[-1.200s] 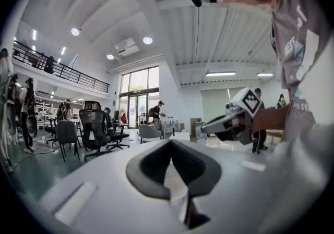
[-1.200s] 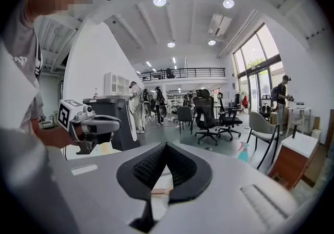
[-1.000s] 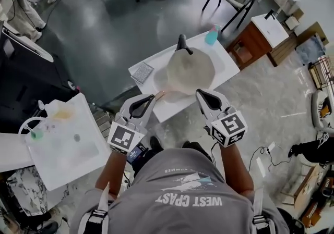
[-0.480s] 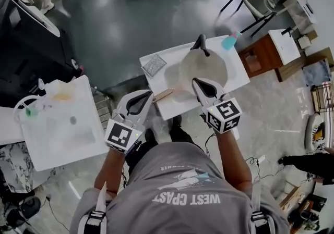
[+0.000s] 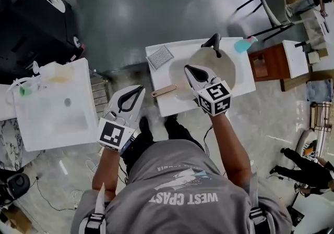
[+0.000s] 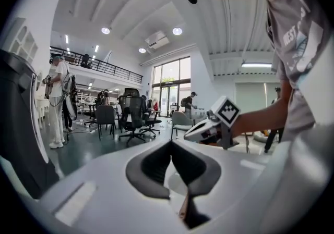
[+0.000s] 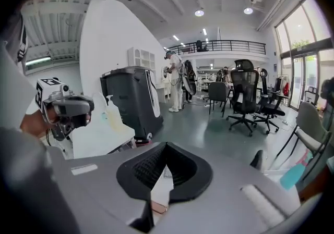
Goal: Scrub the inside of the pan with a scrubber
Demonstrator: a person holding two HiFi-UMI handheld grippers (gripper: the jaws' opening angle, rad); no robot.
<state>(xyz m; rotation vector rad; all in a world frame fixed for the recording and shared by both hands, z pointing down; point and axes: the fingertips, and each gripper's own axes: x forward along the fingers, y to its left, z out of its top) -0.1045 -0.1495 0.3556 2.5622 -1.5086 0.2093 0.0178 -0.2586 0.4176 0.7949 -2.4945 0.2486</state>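
No scrubbing has been done yet, as far as can be judged. The pan (image 5: 222,66) is set on the white bench (image 5: 242,79), with its black handle (image 5: 213,43) pointed away from the person. A grey square pad (image 5: 160,57), most likely the scrubber, is left lying near the far left corner of the bench, and it is not touched. The pad must be picked up, and all the rubbing inside the pan is left to do.

The right gripper (image 5: 189,69) is held over the near rim of the pan. Its jaws are pressed together, and nothing is pinched. The left gripper (image 5: 136,91) is held off the bench, over the floor by the near left corner. Its jaws are pressed together too, with nothing between them.

A wooden stick (image 5: 164,91) is laid right at the near edge and could be knocked off. A blue bottle (image 5: 242,45) is placed near the far right corner. Some bare bench is left between the pad and the pan.
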